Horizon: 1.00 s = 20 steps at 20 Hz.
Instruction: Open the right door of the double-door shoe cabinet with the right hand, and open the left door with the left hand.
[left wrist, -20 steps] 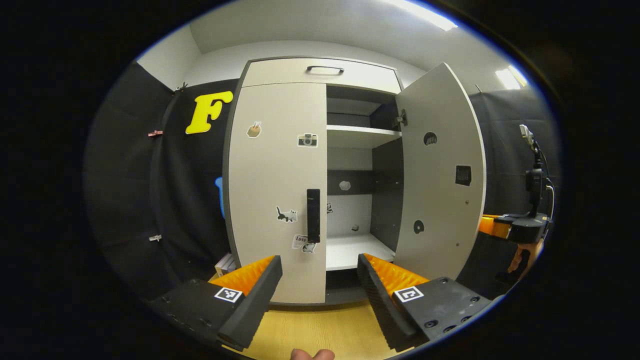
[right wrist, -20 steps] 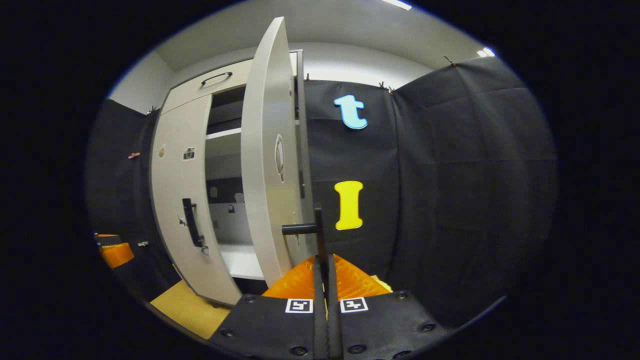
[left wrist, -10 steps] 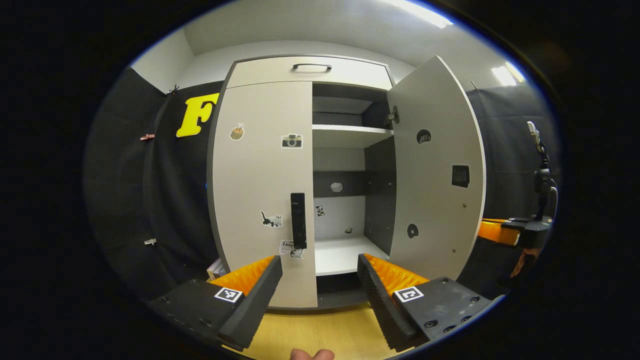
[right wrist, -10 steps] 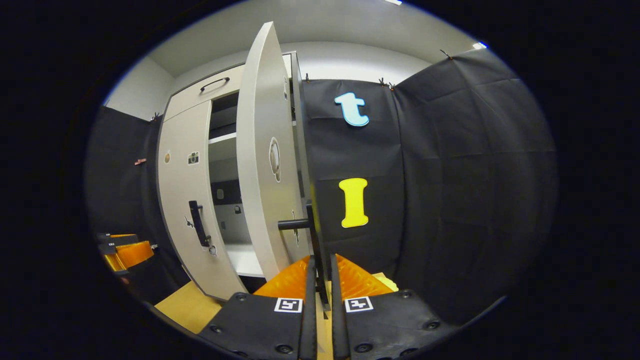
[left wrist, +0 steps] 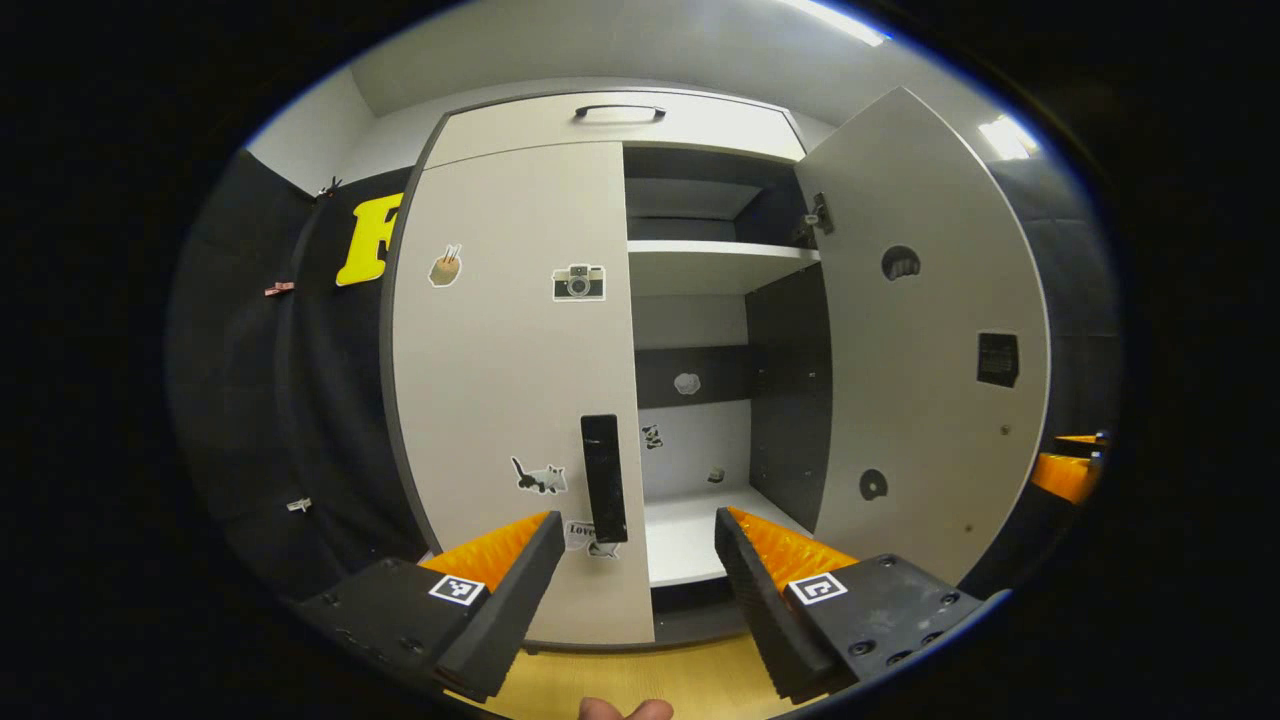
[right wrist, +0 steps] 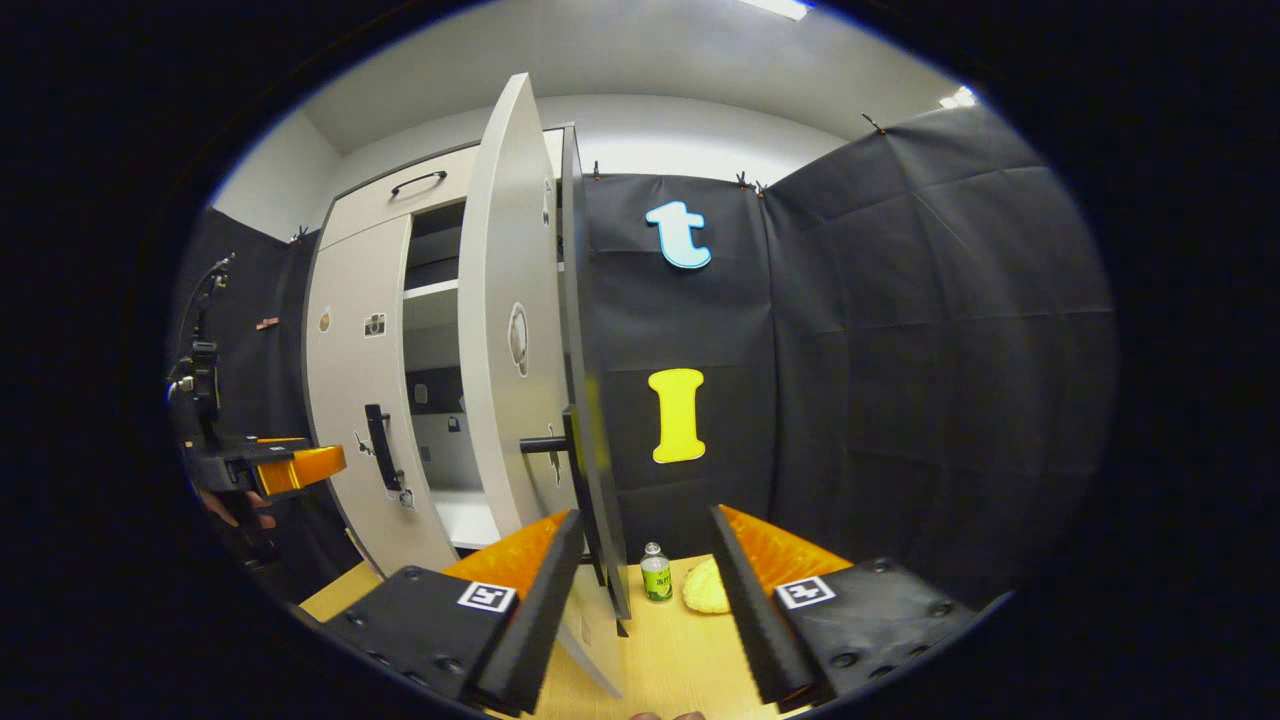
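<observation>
In the left gripper view the cabinet (left wrist: 640, 120) fills the centre. Its left door (left wrist: 510, 380) is closed, with a black handle (left wrist: 604, 478) at lower centre. The right door (left wrist: 930, 340) stands swung open at the right. The left gripper (left wrist: 637, 560) sits low in the frame, jaws apart and empty, just short of the handle.

In the right gripper view the right gripper (right wrist: 640, 590) has its jaws apart either side of the open door's edge, apparently not touching it. A bottle (right wrist: 655, 572) stands on the floor (right wrist: 680, 650) at lower centre.
</observation>
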Each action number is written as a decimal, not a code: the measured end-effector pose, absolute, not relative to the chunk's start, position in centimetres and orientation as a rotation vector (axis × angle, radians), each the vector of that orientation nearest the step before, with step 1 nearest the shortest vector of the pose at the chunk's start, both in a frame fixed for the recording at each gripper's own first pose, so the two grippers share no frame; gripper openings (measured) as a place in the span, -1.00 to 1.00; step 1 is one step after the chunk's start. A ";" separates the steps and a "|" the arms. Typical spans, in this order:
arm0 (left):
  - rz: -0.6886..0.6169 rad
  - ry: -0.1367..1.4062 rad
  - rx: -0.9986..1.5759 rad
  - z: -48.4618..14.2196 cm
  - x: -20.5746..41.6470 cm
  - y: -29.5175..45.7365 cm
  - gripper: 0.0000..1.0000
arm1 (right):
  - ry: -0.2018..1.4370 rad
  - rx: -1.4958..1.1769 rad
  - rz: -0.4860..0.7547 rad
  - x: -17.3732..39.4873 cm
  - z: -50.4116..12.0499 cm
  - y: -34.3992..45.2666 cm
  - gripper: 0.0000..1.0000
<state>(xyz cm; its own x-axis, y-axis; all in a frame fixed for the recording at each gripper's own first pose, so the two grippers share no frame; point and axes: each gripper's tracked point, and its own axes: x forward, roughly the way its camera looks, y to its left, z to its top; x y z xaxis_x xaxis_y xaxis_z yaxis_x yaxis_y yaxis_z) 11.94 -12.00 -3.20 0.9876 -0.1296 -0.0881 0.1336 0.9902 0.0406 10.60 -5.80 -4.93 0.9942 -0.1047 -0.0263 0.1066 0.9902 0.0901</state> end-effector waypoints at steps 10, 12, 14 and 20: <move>-0.062 0.079 0.013 -4.6 20.7 -10.1 0.89 | 0.000 0.061 -0.139 9.0 -3.8 -7.9 0.92; -0.061 0.084 0.001 -5.4 21.9 -10.1 0.85 | -0.001 0.049 -0.141 8.9 -3.7 -8.4 0.92; -0.052 0.091 -0.002 -6.1 22.9 -9.9 0.72 | -0.004 0.046 -0.145 8.8 -3.7 -8.9 0.92; -0.036 0.086 0.021 -7.0 25.3 -9.6 0.10 | 0.013 0.049 -0.147 8.2 -4.2 -9.7 0.92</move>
